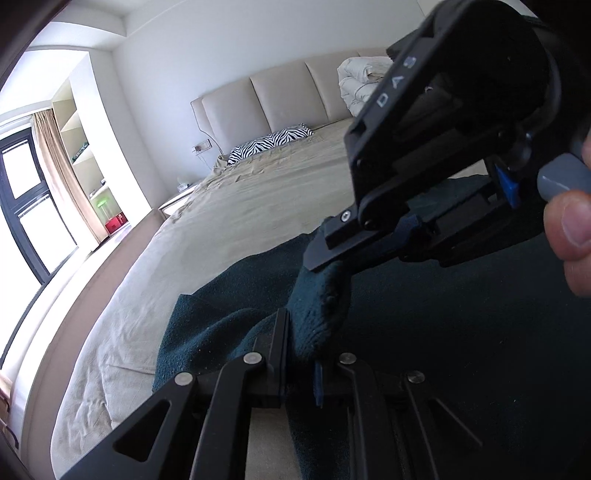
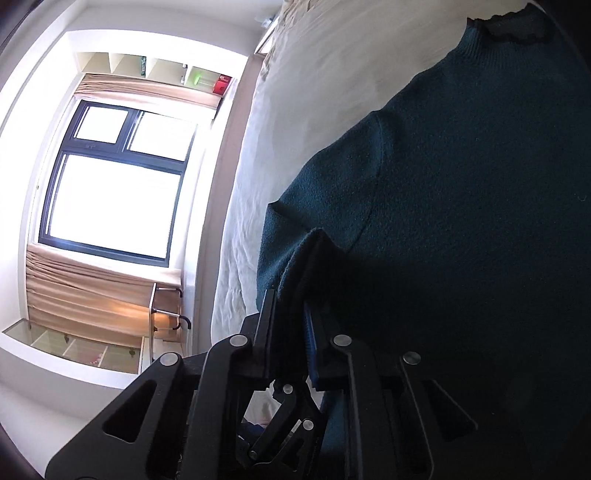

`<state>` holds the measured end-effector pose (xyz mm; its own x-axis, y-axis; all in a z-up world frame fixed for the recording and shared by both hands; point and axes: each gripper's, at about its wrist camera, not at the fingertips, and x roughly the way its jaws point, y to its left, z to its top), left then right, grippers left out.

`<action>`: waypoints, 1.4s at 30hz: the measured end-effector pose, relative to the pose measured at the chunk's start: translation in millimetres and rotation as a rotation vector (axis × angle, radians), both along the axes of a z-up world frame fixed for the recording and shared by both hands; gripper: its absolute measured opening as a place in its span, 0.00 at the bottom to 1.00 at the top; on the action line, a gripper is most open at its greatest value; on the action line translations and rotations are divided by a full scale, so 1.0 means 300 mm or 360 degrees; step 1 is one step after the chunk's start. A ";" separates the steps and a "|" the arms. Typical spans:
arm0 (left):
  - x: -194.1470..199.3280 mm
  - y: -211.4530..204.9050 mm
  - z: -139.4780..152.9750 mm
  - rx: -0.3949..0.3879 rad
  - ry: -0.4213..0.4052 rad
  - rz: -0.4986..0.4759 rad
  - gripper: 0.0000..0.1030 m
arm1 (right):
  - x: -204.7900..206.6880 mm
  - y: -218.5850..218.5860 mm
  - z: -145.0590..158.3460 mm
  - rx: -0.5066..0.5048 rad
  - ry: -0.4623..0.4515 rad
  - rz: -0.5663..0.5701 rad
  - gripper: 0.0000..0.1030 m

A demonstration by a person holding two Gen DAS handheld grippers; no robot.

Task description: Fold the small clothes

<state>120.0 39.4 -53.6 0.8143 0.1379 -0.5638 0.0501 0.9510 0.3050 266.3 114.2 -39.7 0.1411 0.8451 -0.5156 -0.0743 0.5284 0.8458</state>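
Observation:
A dark teal knit sweater [image 1: 424, 314] lies on the beige bed sheet [image 1: 240, 221]. My left gripper [image 1: 301, 332] is shut on a raised fold of the sweater at the bottom of the left wrist view. My right gripper [image 1: 332, 254] shows in that view just above it, also pinching the same fold. In the right wrist view the right gripper [image 2: 291, 295] is shut on the sweater's edge, and the sweater body [image 2: 461, 203] spreads to the right, with its frilled neck [image 2: 513, 29] at the top.
A zebra-print pillow [image 1: 269, 142] and a padded headboard [image 1: 277, 96] are at the bed's far end, with a bundled white duvet [image 1: 362, 81]. A window [image 2: 114, 184], curtains and shelves stand beyond the bed's left side. A bedside table [image 1: 177, 201] sits by the bed.

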 end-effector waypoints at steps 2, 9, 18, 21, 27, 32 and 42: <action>-0.007 0.021 0.019 -0.0054 -0.0004 0.0000 0.33 | 0.010 -0.026 0.004 -0.0052 -0.0029 -0.0019 0.07; -0.038 0.196 0.131 -0.0572 -0.0039 0.0042 0.61 | 0.081 -0.362 0.021 -0.0285 -0.0119 -0.0294 0.07; 0.085 0.431 0.108 -0.1150 0.0140 0.0189 0.17 | 0.138 -0.840 -0.013 -0.0554 -0.0045 -0.0651 0.06; 0.131 0.441 0.103 -0.1214 0.0170 0.0174 0.11 | 0.158 -0.918 -0.052 -0.0598 -0.0013 -0.0692 0.06; 0.243 0.392 0.076 -0.1265 0.0243 0.0131 0.11 | 0.167 -0.981 -0.154 -0.0648 0.0010 -0.0711 0.06; 0.337 0.334 0.018 -0.1287 0.0336 0.0101 0.11 | 0.178 -0.985 -0.162 -0.0671 0.0006 -0.0693 0.06; 0.542 0.268 -0.108 -0.1163 0.0496 0.0138 0.11 | 0.162 -1.005 -0.205 -0.0670 0.0027 -0.0698 0.06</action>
